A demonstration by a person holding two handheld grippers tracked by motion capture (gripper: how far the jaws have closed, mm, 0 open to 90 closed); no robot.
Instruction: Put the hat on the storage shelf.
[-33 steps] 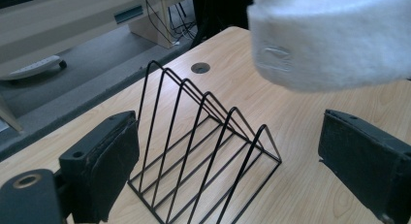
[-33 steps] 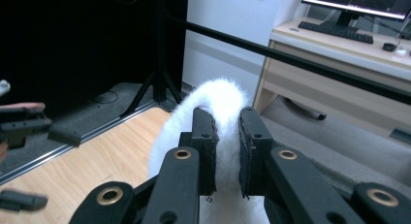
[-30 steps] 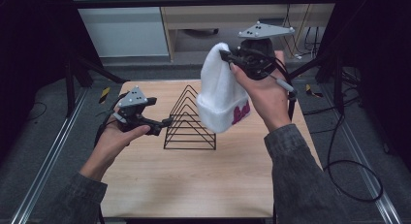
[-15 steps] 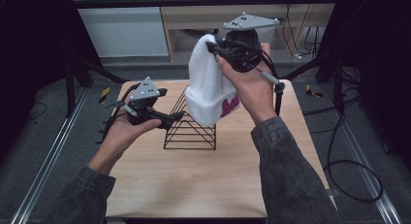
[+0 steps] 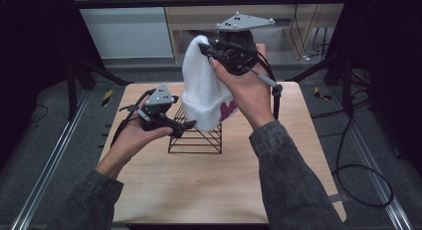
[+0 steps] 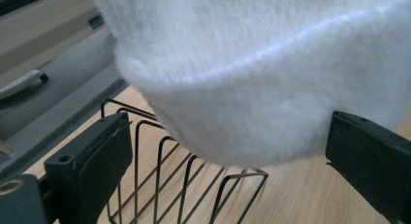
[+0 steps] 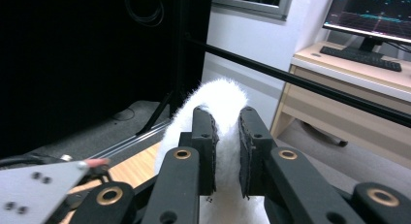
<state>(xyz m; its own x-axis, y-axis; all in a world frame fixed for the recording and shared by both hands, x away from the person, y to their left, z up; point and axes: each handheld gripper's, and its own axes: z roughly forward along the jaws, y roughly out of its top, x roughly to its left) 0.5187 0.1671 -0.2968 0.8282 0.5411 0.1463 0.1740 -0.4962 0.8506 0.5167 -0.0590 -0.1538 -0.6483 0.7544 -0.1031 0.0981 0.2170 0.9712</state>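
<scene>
A white fluffy hat with a pink logo hangs by its crown from my right gripper, which is shut on it high above the table. In the right gripper view the jaws pinch the fuzzy crown. Below it a black wire rack stands on the wooden table. My left gripper is at the hat's lower left edge, over the rack. In the left gripper view its jaws stand wide apart, with the hat's brim hanging between them untouched and the rack underneath.
A black frame bar crosses behind the table, and slanted struts stand at both sides. Cables lie on the floor at the right. A desk with a monitor and keyboard lies beyond.
My right hand has carried the hat leftward, over the wire rack. My left gripper has moved right, up to the hat's lower edge.
</scene>
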